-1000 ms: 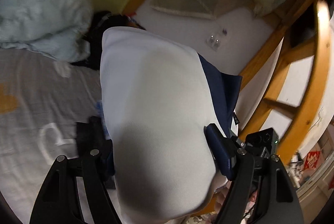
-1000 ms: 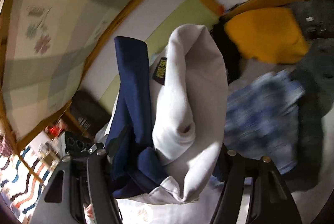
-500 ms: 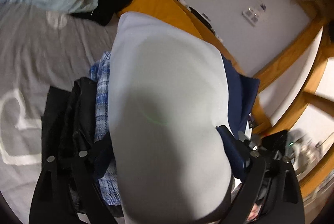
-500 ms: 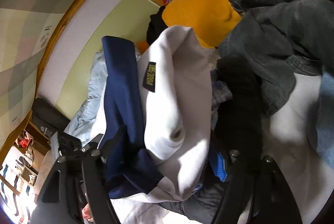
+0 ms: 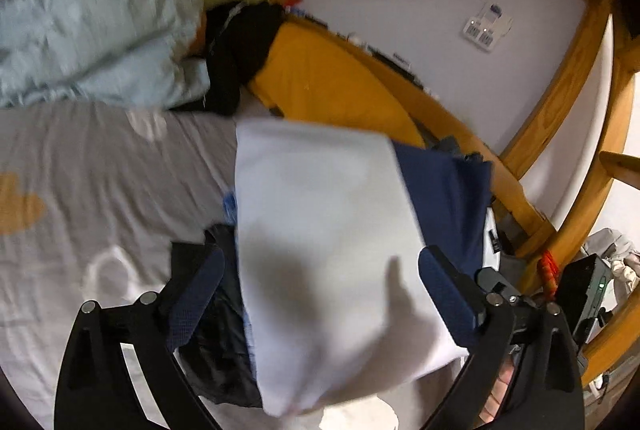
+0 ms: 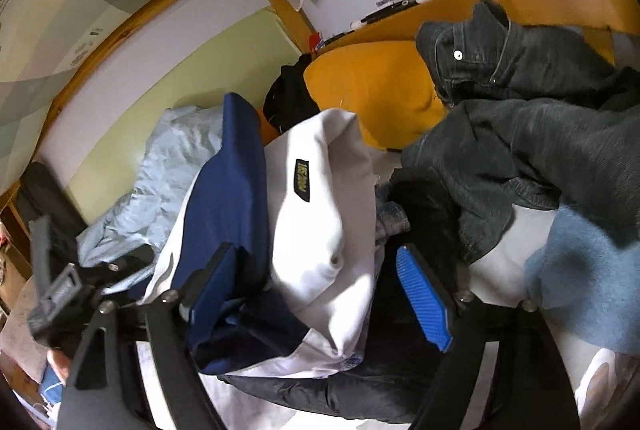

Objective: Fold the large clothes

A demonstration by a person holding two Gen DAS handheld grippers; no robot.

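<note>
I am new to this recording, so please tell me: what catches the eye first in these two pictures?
The folded white and navy garment fills the middle, between the open fingers of the left gripper and right gripper. Behind it lies an orange pillow, with a heap of dark denim clothes to the right.

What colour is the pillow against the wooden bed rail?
Mustard yellow pillow; clearest in the right wrist view.

The folded garment [image 5: 320, 250] lies on a stack of clothes [image 5: 216, 342] on the bed [image 5: 80, 165], between the spread fingers of the left hand-held gripper [image 5: 320, 294]. Behind it sits a cushion [image 5: 320, 81], with a quilt [image 5: 88, 25] to its left. In the right wrist view the same garment lies between the fingers of the right hand-held gripper [image 6: 320, 286], with a heap of jeans [image 6: 520, 125] to its right.
</note>
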